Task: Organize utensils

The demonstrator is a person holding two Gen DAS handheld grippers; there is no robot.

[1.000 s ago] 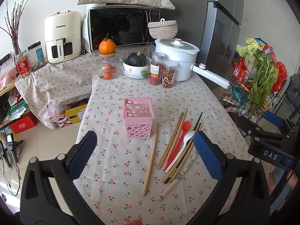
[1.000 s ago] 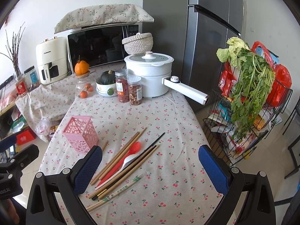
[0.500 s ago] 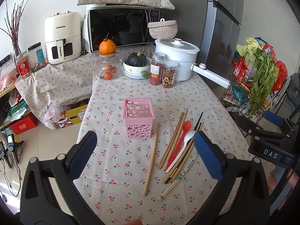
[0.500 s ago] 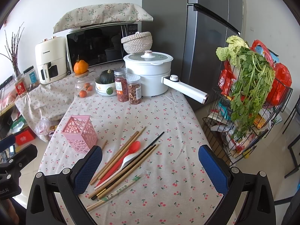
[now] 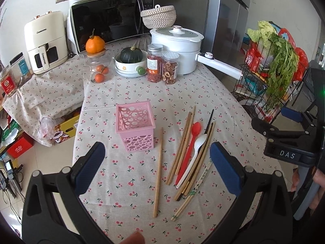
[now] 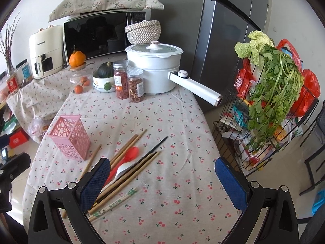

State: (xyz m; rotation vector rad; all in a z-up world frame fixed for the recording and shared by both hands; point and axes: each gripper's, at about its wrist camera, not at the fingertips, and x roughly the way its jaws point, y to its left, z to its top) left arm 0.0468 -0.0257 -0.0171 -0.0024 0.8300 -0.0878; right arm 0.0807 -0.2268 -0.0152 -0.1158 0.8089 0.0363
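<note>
A pink perforated holder (image 5: pixel 135 128) (image 6: pixel 70 137) stands upright and empty on the cherry-print tablecloth. To its right lie several wooden chopsticks (image 5: pixel 183 144) (image 6: pixel 127 147), a red spoon (image 5: pixel 190 145) (image 6: pixel 130 155), a white spoon (image 5: pixel 194 154) (image 6: pixel 119 170), a dark chopstick (image 6: pixel 151 151) and a paper-wrapped pair (image 5: pixel 195 189) (image 6: pixel 116 202). One chopstick (image 5: pixel 158 170) lies apart, just beside the holder. My left gripper (image 5: pixel 157 169) hovers open above that single chopstick. My right gripper (image 6: pixel 162 183) hangs open over bare cloth right of the pile; it also shows at the right edge (image 5: pixel 292 142).
At the table's back stand a white pot with a long handle (image 6: pixel 160 69), two spice jars (image 6: pixel 129 85), a bowl with a squash (image 5: pixel 131 65), a glass jar under an orange (image 5: pixel 97 65), a microwave (image 5: pixel 110 22). A wire rack of greens (image 6: pixel 270 105) stands right of the table.
Both views have shifted only slightly; the table objects lie unmoved and both grippers stay open.
</note>
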